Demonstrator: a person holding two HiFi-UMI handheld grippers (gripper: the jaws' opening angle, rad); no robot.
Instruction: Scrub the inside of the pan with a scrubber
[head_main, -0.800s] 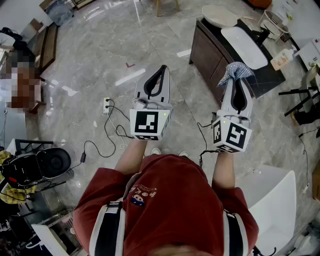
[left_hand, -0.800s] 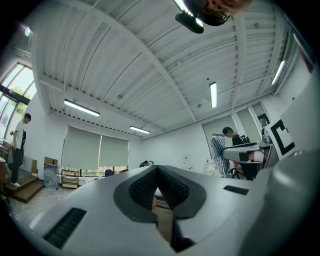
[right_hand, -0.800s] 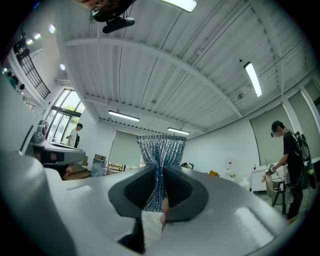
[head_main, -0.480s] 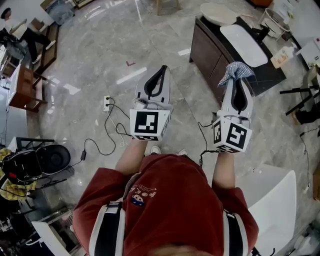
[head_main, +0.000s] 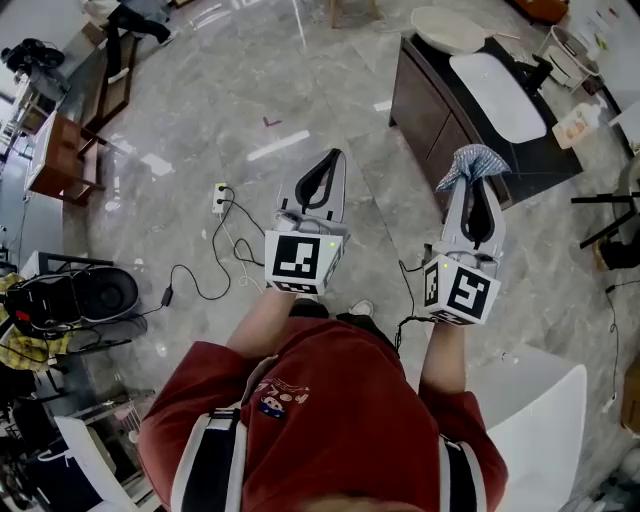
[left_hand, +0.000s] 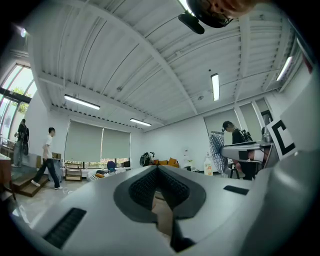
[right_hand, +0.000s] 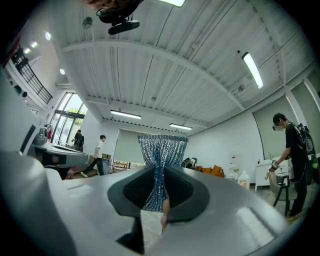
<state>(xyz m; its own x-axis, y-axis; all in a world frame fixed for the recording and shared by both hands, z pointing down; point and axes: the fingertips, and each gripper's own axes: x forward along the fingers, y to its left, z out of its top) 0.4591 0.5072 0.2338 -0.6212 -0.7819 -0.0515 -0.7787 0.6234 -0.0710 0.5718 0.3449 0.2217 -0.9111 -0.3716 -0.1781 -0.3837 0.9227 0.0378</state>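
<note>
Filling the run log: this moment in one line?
left tool: shut, empty | right tool: shut on scrubber | pan: not in view

- Polished grey marble floor (head_main: 200, 90); power strip (head_main: 219, 197) with black cables.
- Dark cabinet (head_main: 425, 100) carrying white basin (head_main: 497, 95).
- White ribbed ceiling (left_hand: 150, 65), strip lights (left_hand: 215, 86) lit.

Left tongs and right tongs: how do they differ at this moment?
The right tongs are shut on a sparkly blue scrubber; the left tongs are shut on nothing. The right tongs point toward the dark cabinet, the left tongs out over the marble floor. Both are held out forward, side by side.
</note>
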